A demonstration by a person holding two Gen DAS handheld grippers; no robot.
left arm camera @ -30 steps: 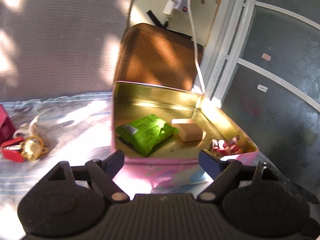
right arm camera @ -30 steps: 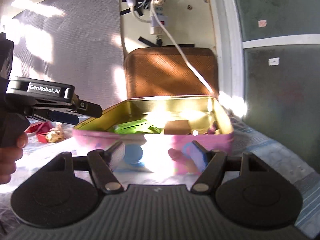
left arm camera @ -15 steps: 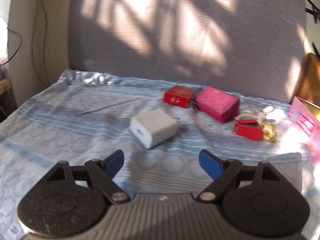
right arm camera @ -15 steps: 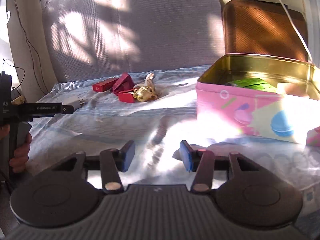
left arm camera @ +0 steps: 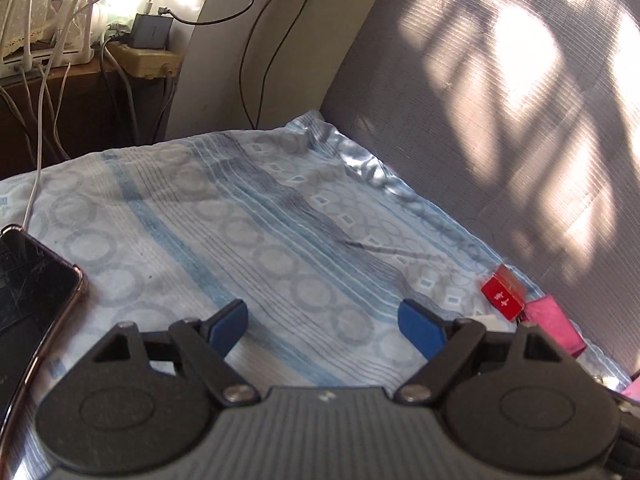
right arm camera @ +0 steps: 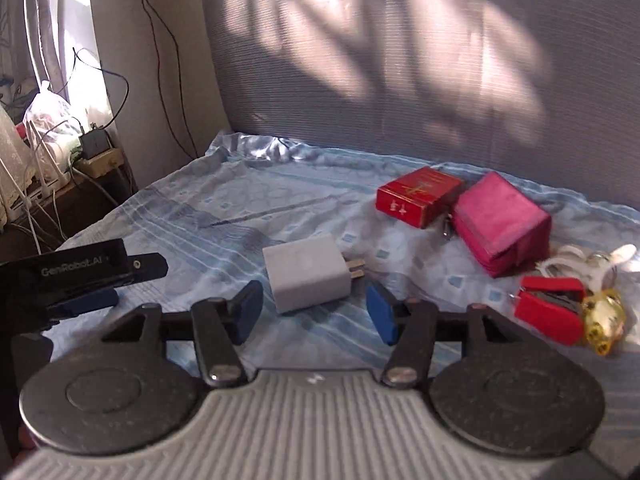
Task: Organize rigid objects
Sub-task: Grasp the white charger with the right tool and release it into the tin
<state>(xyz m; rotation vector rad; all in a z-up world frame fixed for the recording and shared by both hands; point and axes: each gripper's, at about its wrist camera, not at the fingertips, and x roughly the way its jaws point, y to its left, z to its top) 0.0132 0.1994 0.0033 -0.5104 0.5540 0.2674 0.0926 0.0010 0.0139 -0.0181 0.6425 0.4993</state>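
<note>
A white plug adapter [right arm camera: 306, 273] lies on the blue patterned sheet [right arm camera: 256, 208]. My right gripper [right arm camera: 314, 310] is open, with the adapter just beyond and between its blue fingertips. A red box [right arm camera: 418, 196], a pink case [right arm camera: 502, 222], a red stapler [right arm camera: 550, 308] and a gold keyring [right arm camera: 604, 316] lie to the right. My left gripper [left arm camera: 324, 326] is open and empty over bare sheet; it also shows at the left of the right wrist view [right arm camera: 86, 298]. The red box [left arm camera: 502, 292] and pink case [left arm camera: 554, 326] sit at its right.
A phone [left arm camera: 28, 304] lies at the left edge of the sheet. A grey padded backrest [right arm camera: 400, 60] rises behind the bed. A side shelf with chargers and cables [left arm camera: 100, 48] stands at the far left.
Both grippers have swung left, away from the pink tin. The right one now faces the white adapter with its fingers wider apart; the left one faces bare sheet and the phone.
</note>
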